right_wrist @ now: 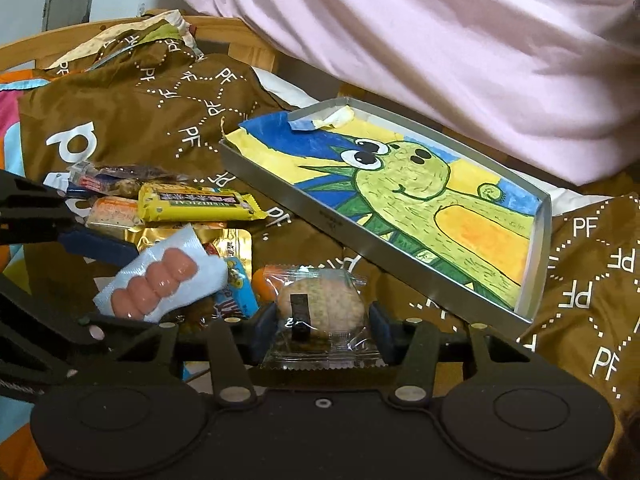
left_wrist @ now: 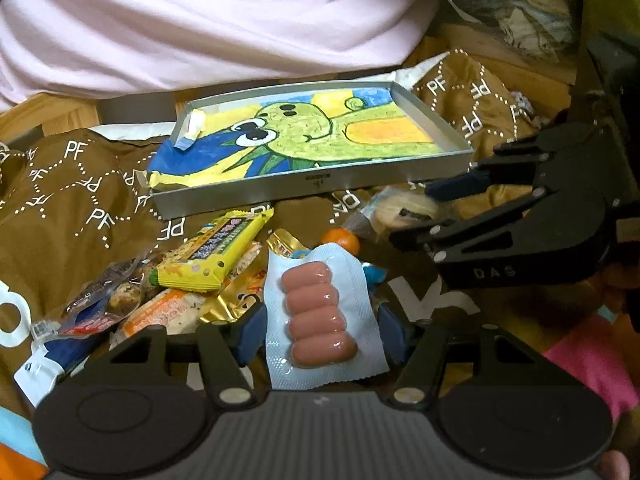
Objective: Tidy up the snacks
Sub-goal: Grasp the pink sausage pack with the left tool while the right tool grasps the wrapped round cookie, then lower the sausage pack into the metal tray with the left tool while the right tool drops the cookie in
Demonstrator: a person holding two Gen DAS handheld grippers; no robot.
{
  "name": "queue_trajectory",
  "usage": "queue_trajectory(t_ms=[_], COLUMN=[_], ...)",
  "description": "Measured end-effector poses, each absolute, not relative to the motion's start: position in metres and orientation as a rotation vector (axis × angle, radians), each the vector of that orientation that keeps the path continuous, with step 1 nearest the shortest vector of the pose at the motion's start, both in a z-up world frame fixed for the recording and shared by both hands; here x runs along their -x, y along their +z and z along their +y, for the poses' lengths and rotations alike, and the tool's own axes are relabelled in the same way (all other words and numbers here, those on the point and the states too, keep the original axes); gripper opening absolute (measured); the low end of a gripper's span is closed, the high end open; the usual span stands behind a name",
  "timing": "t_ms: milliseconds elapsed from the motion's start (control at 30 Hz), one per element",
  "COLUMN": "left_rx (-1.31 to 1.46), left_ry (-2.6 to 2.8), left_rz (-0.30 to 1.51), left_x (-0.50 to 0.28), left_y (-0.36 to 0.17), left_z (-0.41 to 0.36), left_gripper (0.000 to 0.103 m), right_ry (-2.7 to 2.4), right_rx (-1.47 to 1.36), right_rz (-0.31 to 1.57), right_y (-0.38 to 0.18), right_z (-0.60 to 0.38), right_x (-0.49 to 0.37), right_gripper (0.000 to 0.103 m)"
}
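Note:
My left gripper is shut on a pale blue pack of small pink sausages, held above the snack pile; the pack also shows at the left of the right wrist view. My right gripper is shut on a clear-wrapped round rice cracker with a dark seaweed strip. From the left wrist view, the right gripper holds that cracker just in front of the tray. A shallow metal tray lined with a green cartoon drawing lies tilted on the brown cloth, holding no snacks.
A pile of snacks lies on the brown printed cloth: a yellow bar, gold foil packs, an orange-white pack, and a clear bag of brown pieces. A person in a pink top sits behind the tray.

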State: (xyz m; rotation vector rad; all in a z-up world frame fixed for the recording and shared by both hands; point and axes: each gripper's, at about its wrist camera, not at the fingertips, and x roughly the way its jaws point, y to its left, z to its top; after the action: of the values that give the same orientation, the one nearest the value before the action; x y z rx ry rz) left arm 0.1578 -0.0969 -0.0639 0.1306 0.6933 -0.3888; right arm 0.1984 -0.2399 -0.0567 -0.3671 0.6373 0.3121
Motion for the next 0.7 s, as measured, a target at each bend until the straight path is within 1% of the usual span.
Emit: queue_trajectory(t_ms=[233, 467, 567, 700], left_rx=[-0.102, -0.008, 0.022, 0.078], left_ry=[-0.365, -0.292, -0.240, -0.183], left_rz=[0.658, 0.559, 0.525, 0.481], left_x=[-0.159, -0.165, -0.175, -0.209], left_y=[-0.061, -0.048, -0.041, -0.026], left_z=[-0.093, -0.080, -0.076, -0.076], left_gripper=[0.065, 0.065, 0.065, 0.066], right_ry=[0.287, 0.249, 0.221, 0.180], right_rx=[0.368, 0.372, 0.365, 0.336], right_rz=[0.614, 0.551, 0.504, 0.433], right_y=[-0.054, -0.048, -0.042, -0.035], right_z=[-0.242, -0.244, -0.246, -0.254], right_x=[-0.198, -0.197, -0.201, -0.213], right_gripper=[0.052, 0.052, 0.052, 0.052])
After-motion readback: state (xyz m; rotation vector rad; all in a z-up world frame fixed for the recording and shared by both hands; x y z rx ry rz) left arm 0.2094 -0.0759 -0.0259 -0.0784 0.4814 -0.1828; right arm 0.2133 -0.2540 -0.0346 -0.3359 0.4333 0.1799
